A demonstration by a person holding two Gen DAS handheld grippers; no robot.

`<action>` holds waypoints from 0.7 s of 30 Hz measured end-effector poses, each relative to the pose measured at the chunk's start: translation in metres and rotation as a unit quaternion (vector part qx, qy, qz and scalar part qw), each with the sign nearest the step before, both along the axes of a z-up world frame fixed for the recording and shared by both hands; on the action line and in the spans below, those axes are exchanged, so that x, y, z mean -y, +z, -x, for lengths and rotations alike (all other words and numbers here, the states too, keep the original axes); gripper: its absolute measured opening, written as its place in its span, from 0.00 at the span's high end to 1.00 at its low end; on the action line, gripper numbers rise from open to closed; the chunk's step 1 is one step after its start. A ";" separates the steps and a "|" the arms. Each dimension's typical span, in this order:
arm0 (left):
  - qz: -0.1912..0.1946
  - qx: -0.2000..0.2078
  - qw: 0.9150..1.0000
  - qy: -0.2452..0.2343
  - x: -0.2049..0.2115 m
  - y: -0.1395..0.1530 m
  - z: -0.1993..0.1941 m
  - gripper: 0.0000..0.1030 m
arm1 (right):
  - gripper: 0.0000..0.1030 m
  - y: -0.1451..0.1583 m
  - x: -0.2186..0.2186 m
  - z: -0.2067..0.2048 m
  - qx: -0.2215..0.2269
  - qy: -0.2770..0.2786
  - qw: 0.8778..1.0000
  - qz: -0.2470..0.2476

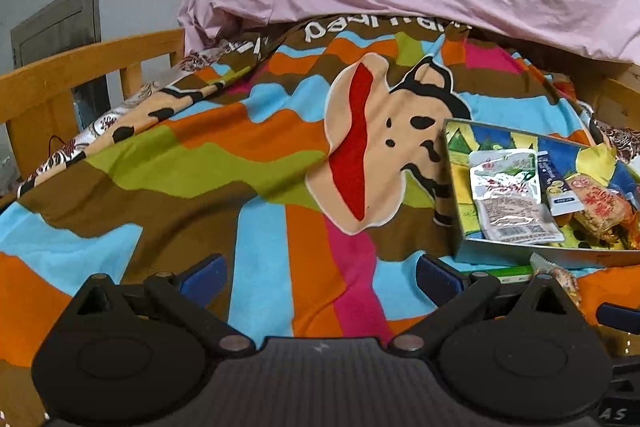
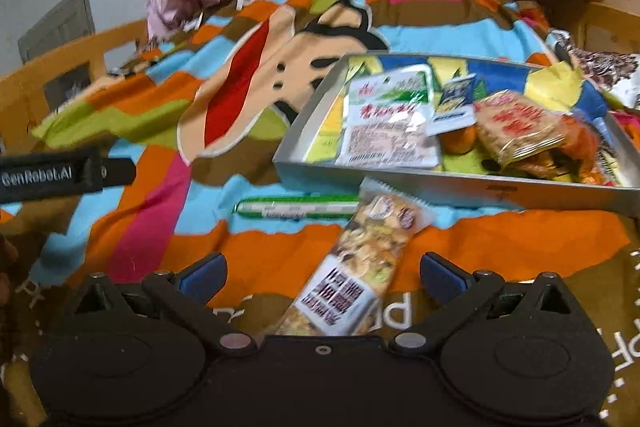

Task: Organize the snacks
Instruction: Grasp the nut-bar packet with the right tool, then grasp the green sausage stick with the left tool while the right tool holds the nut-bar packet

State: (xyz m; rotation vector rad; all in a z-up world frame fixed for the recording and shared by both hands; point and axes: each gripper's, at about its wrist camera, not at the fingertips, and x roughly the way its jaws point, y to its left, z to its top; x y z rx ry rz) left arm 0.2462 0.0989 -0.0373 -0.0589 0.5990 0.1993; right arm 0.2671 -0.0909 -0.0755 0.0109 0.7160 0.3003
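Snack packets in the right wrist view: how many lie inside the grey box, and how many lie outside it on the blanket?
Inside the grey box: at least 4, namely silver pouch, blue sachet, rice cracker pack, orange packets, partly hidden.
Outside on the blanket: 2, namely green stick, nut bar.
Total: at least 6.

"GenRobot.AI" stands in white letters on the black body of the left gripper [image 2: 68,173], seen from the right wrist view, off to the left of the right gripper. The letters "AS" show in pale print on the left gripper's own housing, at its lower right corner in the left wrist view. White lettering runs upside down on the blanket [image 1: 260,131] far ahead of the gripper — too distorted to read. The snack packets [image 2: 386,119] carry red printed characters and a barcode — none legible.
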 end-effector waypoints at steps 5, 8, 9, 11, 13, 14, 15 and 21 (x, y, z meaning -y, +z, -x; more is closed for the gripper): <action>0.007 -0.002 1.000 0.000 -0.001 -0.001 0.001 0.00 | 0.01 -0.011 -0.002 0.003 -0.008 -0.002 0.999 0.038; 0.013 -0.002 1.000 -0.002 0.001 -0.002 0.002 0.00 | 0.01 -0.010 0.007 0.004 -0.010 -0.006 0.999 0.033; 0.018 -0.004 1.000 -0.005 0.002 -0.003 0.002 0.00 | 0.01 -0.009 0.009 0.005 -0.007 -0.006 0.999 0.033; 0.026 -0.006 1.000 -0.011 0.005 -0.004 0.003 0.00 | 0.02 -0.008 0.015 0.008 -0.004 -0.005 0.999 0.036; 0.026 -0.005 0.999 -0.019 0.010 -0.002 0.005 0.00 | 0.04 -0.007 0.023 0.012 -0.001 -0.006 0.999 0.040; 0.024 -0.003 0.999 -0.023 0.013 -0.001 0.006 0.00 | 0.05 -0.006 0.026 0.013 0.003 -0.009 0.999 0.042; 0.022 -0.002 0.999 -0.027 0.016 0.000 0.007 0.00 | 0.05 -0.004 0.030 0.016 0.009 -0.012 0.999 0.046; 0.023 0.005 0.996 -0.088 0.036 0.002 0.001 0.00 | 0.10 0.006 0.053 0.028 0.024 -0.033 0.999 0.017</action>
